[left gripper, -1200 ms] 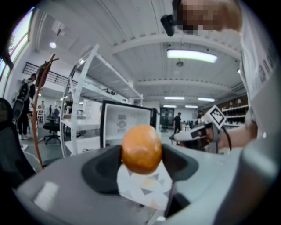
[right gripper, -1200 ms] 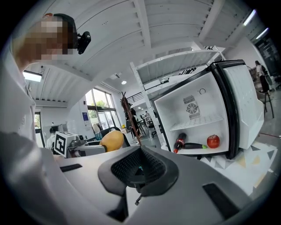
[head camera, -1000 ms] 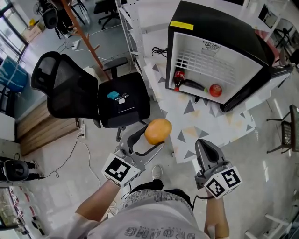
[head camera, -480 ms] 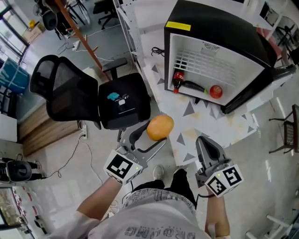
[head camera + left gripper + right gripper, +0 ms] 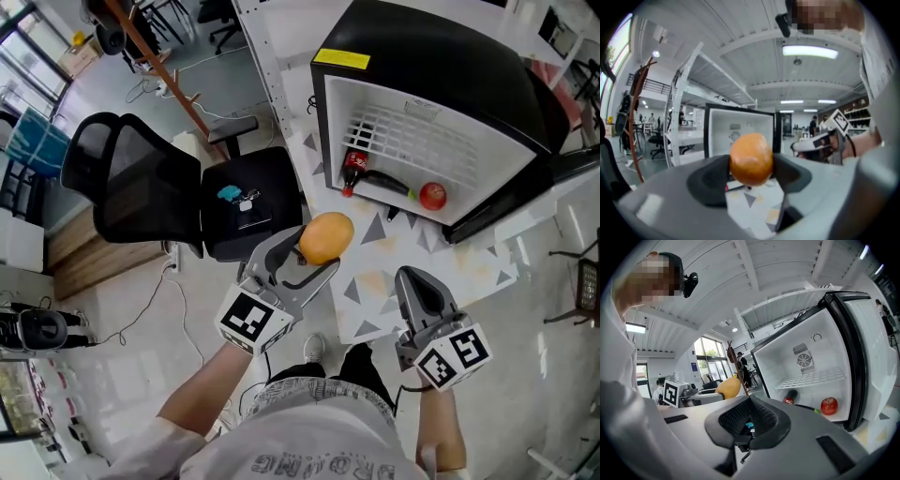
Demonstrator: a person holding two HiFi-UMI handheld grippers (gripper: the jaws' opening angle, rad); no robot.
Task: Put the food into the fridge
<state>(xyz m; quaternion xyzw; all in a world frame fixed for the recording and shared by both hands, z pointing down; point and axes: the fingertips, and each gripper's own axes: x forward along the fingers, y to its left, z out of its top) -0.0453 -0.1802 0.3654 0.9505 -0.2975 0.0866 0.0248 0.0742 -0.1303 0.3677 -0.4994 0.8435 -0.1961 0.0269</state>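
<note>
Orange (image 5: 325, 238) in left gripper (image 5: 315, 255), short of fridge (image 5: 441, 66) front edge.

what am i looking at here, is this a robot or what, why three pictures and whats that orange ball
There is no robot here. A person holds a hand tool in each hand, and each tool has two jaws that pinch. The top-down picture comes from a camera on the person's head. The left gripper view and the right gripper view come from cameras riding on the tools, looking along their jaws.

The left gripper has its jaws closed on the round orange fruit, held in the air. The right gripper has its jaws together and holds nothing.

Ahead stands a small black fridge with a white inside, its door open. Inside, on the bottom, lie a dark bottle with a red label and a red apple. To the left is a black mesh office chair.
</note>
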